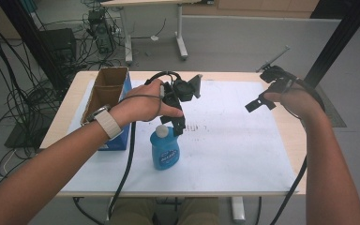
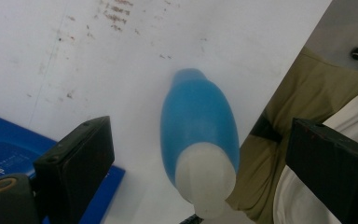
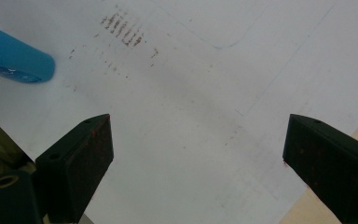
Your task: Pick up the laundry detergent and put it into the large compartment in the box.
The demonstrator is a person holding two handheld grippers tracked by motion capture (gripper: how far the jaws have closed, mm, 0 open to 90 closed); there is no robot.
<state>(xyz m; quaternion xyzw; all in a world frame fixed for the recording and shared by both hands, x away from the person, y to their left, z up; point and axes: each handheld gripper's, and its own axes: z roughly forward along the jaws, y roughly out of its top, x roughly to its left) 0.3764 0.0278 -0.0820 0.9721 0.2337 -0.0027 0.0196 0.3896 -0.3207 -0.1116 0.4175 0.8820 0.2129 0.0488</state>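
The blue bottle (image 1: 165, 149) stood upright on the white sheet (image 1: 234, 150) covering the tabletop, near its front edge and just beside the open cardboard box (image 1: 104, 93). Its long axis ran vertical, with the white cap (image 1: 161, 130) pointing straight up. The left gripper (image 1: 178, 123) hung directly over that cap, aimed downward, its jaws spread wide and empty; in the left gripper view the bottle (image 2: 199, 140) sat centred between them, cap toward the camera. That alignment suggested a top-down grasp was being set up, probably around the neck or shoulders, though how near the jaws were to the cap was hard to judge. The right gripper (image 1: 258, 104) was held well apart over the sheet's far right, jaws likewise wide open and holding nothing, seemingly parked clear of the left hand's work.
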